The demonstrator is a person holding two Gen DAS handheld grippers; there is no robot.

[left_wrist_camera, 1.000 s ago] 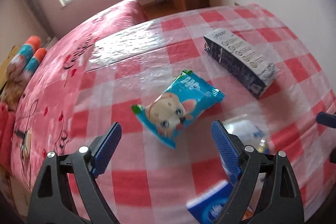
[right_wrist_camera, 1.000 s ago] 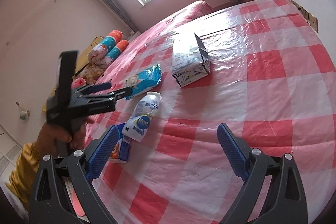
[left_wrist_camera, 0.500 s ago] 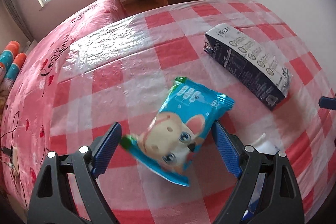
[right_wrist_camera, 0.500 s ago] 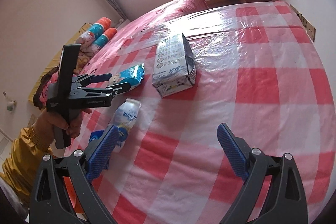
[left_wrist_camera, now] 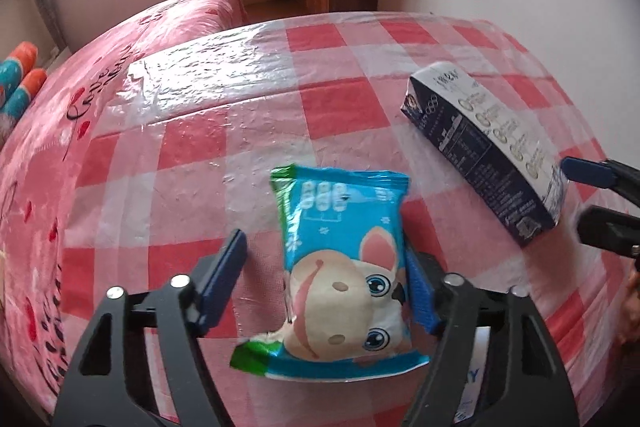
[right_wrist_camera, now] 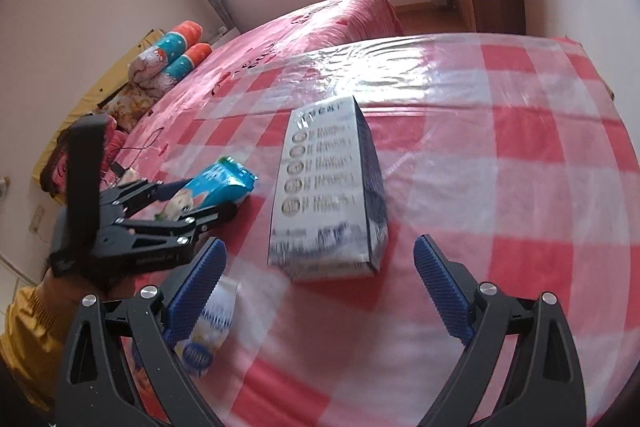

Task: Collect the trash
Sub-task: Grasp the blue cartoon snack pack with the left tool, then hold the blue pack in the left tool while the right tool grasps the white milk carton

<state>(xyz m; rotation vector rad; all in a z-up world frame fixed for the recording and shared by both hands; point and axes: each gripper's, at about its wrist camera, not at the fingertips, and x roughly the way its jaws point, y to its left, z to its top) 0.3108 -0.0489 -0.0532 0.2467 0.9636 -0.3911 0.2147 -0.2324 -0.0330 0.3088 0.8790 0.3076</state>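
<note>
My left claw (left_wrist_camera: 326, 285) has just been closing around the blue snack packet (left_wrist_camera: 344, 263), one pad touching, not clamped; my right claw (right_wrist_camera: 320, 281) gapes before the carton (right_wrist_camera: 328, 191).

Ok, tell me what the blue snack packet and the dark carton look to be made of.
Blue snack packet: probably glossy plastic film, with crimped ends and sheen. Dark carton: looks like printed, coated paperboard, with flat faces, sharp folded edges and slight gloss.

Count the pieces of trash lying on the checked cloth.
3: the blue snack packet between the left gripper fingers; the carton at the cloth's middle; the small white bottle behind the right gripper. More may be hidden nearer the camera.
</note>
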